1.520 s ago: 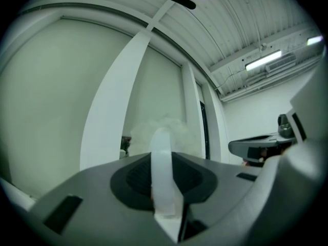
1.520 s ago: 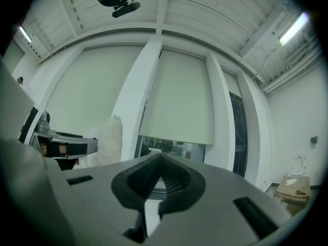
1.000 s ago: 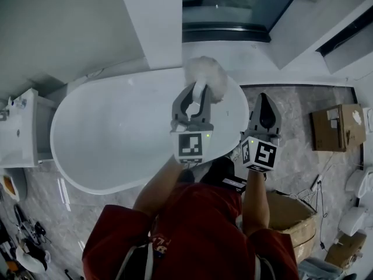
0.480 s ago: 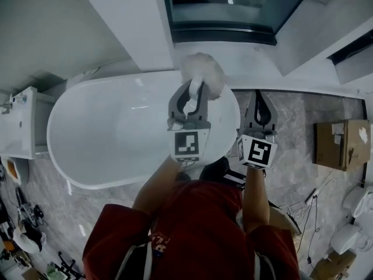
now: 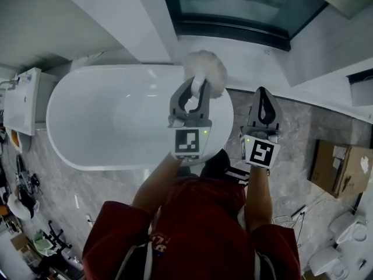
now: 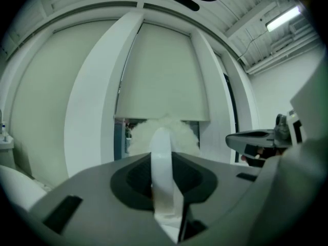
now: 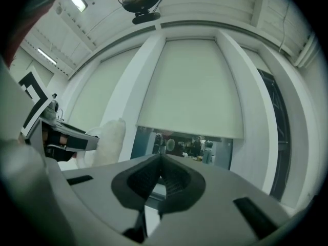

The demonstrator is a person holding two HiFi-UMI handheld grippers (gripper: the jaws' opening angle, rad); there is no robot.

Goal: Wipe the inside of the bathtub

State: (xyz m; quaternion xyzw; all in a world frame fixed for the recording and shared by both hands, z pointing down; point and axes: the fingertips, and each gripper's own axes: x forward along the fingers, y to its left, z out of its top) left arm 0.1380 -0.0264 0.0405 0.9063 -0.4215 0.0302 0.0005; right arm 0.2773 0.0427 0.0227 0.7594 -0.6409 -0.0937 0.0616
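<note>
- Since half a second ago my head view has swung. The bathtub (image 5: 111,118) now lies flatter across the frame, and the cardboard box (image 5: 341,168) has slid towards the lower right.
- Both grippers keep almost the same places in that view as before.
- The left gripper (image 5: 197,86) stays clamped on the white handle (image 5: 197,90) of the duster (image 5: 205,70). In the left gripper view the handle (image 6: 163,178) runs up between the jaws of the left gripper (image 6: 163,160). The fluffy head (image 6: 163,132) sits just past the jaw tips.
- As before, the duster's head hangs over the tub's far rim, near its right end. I cannot tell from here whether the fluff touches the rim.
- The right gripper (image 5: 261,93) is beside the tub's right end, over the grey marbled floor (image 5: 291,150), with its jaws together on nothing. The right gripper view shows the jaws of the right gripper (image 7: 160,172) pressed closed. It also shows the duster (image 7: 110,142) and the left gripper (image 7: 69,137) off to its left.
- The tub is a white, glossy oval and nothing lies inside it. A soft highlight runs along the far inner wall.
- A white cabinet (image 5: 20,101) stands just beside the tub's left end.
</note>
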